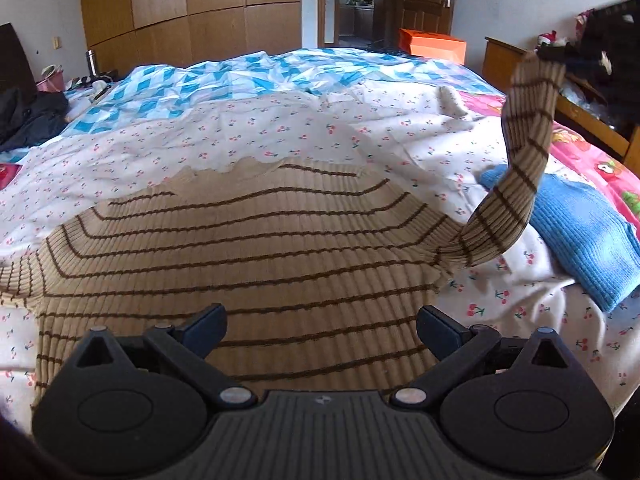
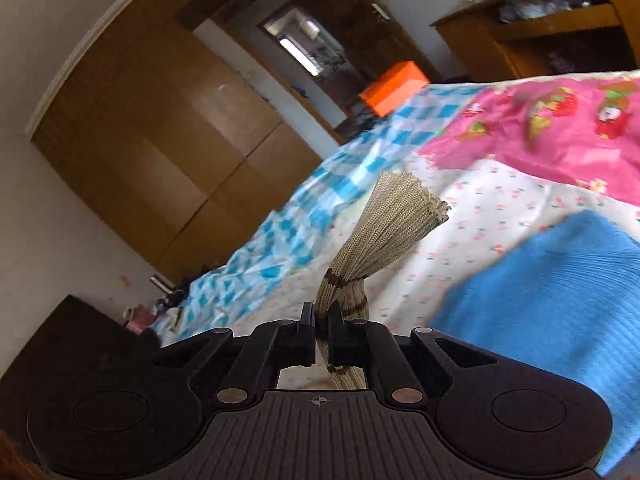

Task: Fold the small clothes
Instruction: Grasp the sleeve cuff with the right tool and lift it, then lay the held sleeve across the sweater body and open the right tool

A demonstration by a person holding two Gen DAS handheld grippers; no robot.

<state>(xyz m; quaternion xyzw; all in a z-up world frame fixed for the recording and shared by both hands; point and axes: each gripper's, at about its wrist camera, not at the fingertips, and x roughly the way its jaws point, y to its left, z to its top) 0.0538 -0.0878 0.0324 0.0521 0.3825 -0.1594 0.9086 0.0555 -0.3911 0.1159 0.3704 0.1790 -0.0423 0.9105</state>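
Observation:
A beige ribbed sweater with brown stripes point(image 1: 240, 248) lies flat on the bed. My left gripper point(image 1: 322, 328) is open just above its near hem, touching nothing. The sweater's right sleeve point(image 1: 520, 160) is lifted high into the air. My right gripper point(image 2: 320, 320) is shut on the sleeve cuff point(image 2: 384, 232), which fans out beyond the fingertips. In the left wrist view the right gripper point(image 1: 560, 54) shows dimly at the sleeve's top end. A folded blue knit garment point(image 1: 576, 240) lies to the right of the sweater and also shows in the right wrist view point(image 2: 552, 300).
The bed carries a white cherry-print sheet point(image 1: 200, 140), a blue checked quilt point(image 1: 200, 80) and a pink cartoon cover point(image 1: 592, 160). An orange box point(image 1: 432, 44) sits beyond the bed. A wooden shelf point(image 1: 532, 76) stands on the right, wardrobes point(image 1: 188, 4) behind.

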